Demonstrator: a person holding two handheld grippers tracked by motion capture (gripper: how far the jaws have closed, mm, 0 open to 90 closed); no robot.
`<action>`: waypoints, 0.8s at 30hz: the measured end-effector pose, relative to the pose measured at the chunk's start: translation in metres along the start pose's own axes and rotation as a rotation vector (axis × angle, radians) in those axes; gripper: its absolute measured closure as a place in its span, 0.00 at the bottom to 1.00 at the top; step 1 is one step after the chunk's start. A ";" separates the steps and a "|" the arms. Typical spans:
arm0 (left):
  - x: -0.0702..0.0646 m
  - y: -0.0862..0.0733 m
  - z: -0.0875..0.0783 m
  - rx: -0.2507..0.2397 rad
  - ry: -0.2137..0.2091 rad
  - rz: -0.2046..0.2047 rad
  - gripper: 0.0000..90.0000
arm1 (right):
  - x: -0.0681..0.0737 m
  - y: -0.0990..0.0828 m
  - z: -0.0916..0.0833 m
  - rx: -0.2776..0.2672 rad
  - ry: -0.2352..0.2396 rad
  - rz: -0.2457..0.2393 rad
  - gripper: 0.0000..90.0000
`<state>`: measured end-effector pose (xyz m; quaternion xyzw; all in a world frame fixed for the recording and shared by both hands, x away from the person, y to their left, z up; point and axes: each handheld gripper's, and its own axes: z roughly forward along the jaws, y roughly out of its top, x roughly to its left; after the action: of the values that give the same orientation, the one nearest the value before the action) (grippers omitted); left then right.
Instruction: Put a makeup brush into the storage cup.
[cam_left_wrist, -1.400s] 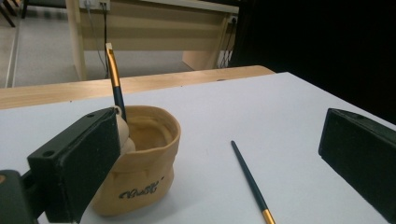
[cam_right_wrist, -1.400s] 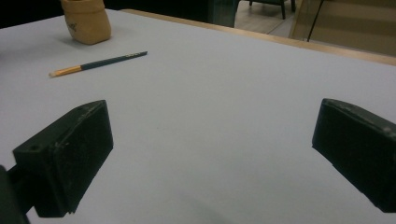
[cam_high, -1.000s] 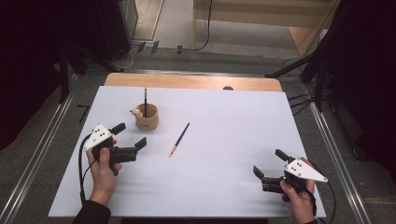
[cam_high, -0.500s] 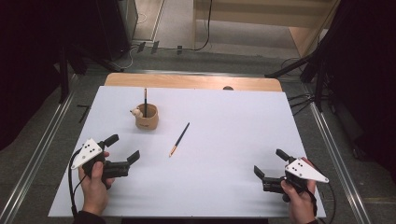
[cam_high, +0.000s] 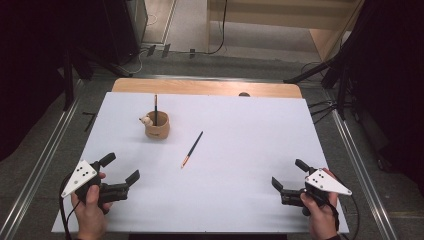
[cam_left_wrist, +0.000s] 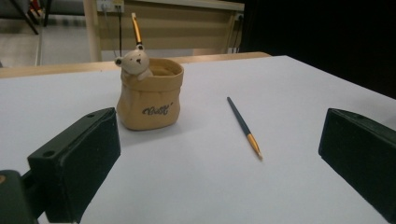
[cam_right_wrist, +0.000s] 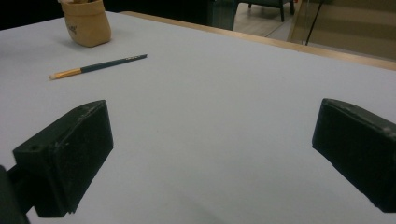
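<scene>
A tan pouch-shaped holder (cam_high: 157, 126) with a small bear figure stands at the back left of the white table (cam_high: 250, 130), and a dark pencil (cam_high: 155, 106) stands upright in it. A second dark pencil (cam_high: 192, 148) with an orange tip lies flat right of the holder. My left gripper (cam_high: 121, 166) hovers open at the near left, with nothing between its jaws. In the left gripper view the holder (cam_left_wrist: 149, 100) and the lying pencil (cam_left_wrist: 243, 126) sit ahead of it. My right gripper (cam_high: 288, 173) is open and empty at the near right, and the pencil (cam_right_wrist: 100, 65) lies far ahead of it.
A wooden strip (cam_high: 210, 87) runs along the table's far edge with a small dark knob (cam_high: 244, 94) on it. Metal rails (cam_high: 55, 145) flank the table on the floor. Dark curtains and stands surround the area.
My left gripper has drawn back from beside the holder toward the near left corner, staying open. The right gripper, holder and pencils have not moved.
</scene>
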<state>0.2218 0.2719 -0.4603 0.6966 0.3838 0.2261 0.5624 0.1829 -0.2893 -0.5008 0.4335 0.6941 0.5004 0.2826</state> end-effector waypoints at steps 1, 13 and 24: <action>0.000 0.000 -0.001 -0.002 0.000 -0.003 0.00 | 0.001 0.000 0.000 0.000 0.004 -0.002 0.00; 0.004 -0.004 -0.021 -0.008 0.029 0.004 0.00 | -0.001 0.000 -0.002 -0.003 -0.005 -0.002 0.00; 0.013 -0.007 -0.031 -0.015 0.062 -0.013 0.00 | -0.004 0.001 -0.003 -0.008 -0.011 0.003 0.00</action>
<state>0.2045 0.3015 -0.4602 0.6823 0.4039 0.2467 0.5571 0.1825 -0.2942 -0.4994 0.4361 0.6898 0.5012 0.2877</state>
